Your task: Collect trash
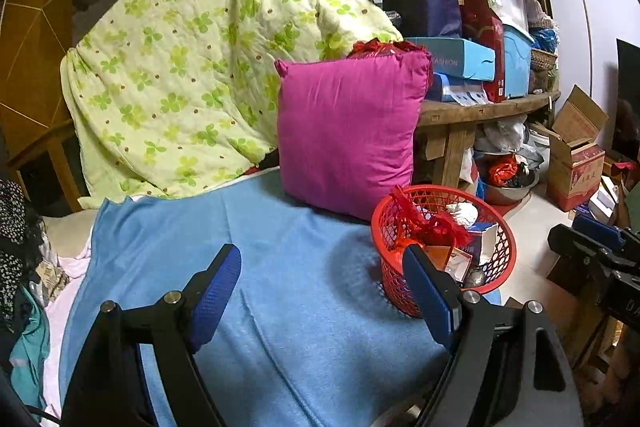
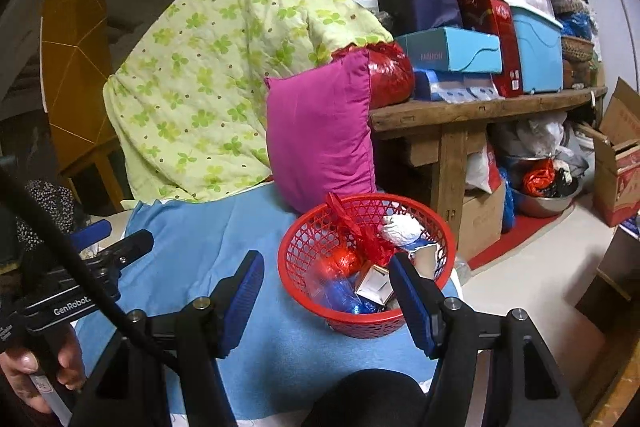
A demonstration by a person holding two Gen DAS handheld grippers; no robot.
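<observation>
Left wrist view: left gripper (image 1: 320, 291) is spread wide with nothing in it, red basket (image 1: 442, 247) of trash just past its right finger. Looks like the collecting is basically done.

Right wrist view: right gripper (image 2: 326, 301) gapes empty, one basket straight ahead, one pink pillow (image 2: 320, 135) beyond. Next means spotting leftovers.

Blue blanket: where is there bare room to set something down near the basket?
The blue blanket lies bare between the red basket, the magenta pillow and the green quilt. It is crowded inside the basket, on the wooden bench and under it. The white floor right of the basket is open.
</observation>
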